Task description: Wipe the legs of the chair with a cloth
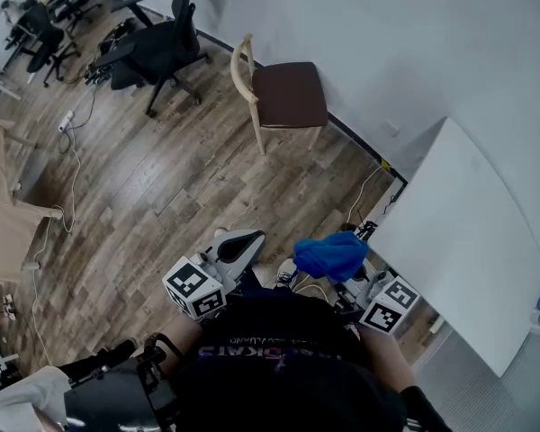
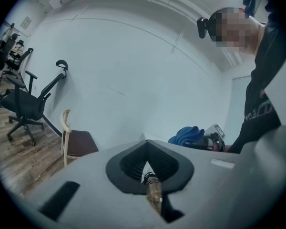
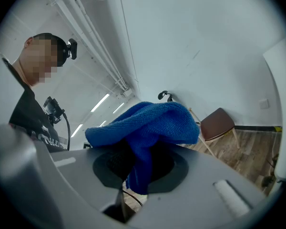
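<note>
Two tongs well apart from wooden chair (image 1: 288, 93): right tongs (image 3: 133, 168) clamp blue cloth (image 3: 148, 123), left tongs (image 2: 147, 168) closed, empty. Approach step; next: reach legs (image 1: 259, 135).

Head view: looks steeply down onto wood floor (image 1: 162, 187), chair (image 1: 288, 93) well ahead by wall (image 1: 387, 25). Both gripper views: close over own jaws, tilted upward; all three share chair
</note>
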`<state>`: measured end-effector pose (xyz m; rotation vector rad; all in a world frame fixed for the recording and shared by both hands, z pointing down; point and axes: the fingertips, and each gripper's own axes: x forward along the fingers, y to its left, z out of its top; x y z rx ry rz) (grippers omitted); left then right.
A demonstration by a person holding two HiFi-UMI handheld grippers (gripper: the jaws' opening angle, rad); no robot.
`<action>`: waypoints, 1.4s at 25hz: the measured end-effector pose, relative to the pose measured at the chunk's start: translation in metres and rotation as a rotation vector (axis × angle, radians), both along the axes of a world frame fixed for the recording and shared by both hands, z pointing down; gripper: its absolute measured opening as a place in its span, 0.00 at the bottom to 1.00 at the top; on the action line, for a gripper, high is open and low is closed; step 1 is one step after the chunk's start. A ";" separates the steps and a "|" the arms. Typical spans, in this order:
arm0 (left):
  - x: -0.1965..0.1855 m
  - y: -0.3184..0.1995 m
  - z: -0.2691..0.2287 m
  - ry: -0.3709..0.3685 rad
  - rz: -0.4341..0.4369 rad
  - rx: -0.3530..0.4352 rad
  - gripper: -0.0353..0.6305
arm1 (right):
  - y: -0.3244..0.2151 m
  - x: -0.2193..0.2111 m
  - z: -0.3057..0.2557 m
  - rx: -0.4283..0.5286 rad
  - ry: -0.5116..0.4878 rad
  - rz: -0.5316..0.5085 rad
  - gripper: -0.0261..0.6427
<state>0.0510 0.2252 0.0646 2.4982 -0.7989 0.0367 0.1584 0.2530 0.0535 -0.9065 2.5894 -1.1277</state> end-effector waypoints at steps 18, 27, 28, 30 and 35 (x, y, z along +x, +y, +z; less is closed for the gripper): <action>-0.001 0.001 0.002 0.010 -0.018 0.002 0.05 | 0.003 -0.006 0.004 0.008 0.024 -0.041 0.14; 0.001 -0.002 0.001 0.002 -0.009 -0.001 0.05 | 0.002 -0.007 0.005 -0.001 0.026 -0.042 0.14; 0.000 -0.003 0.001 0.001 -0.007 0.001 0.05 | 0.002 -0.007 0.005 -0.004 0.025 -0.040 0.14; 0.001 -0.003 0.002 0.002 -0.002 0.003 0.05 | 0.002 -0.007 0.006 -0.007 0.023 -0.035 0.14; 0.006 -0.005 0.009 0.005 0.004 -0.015 0.05 | 0.000 -0.004 0.011 -0.006 0.022 -0.028 0.14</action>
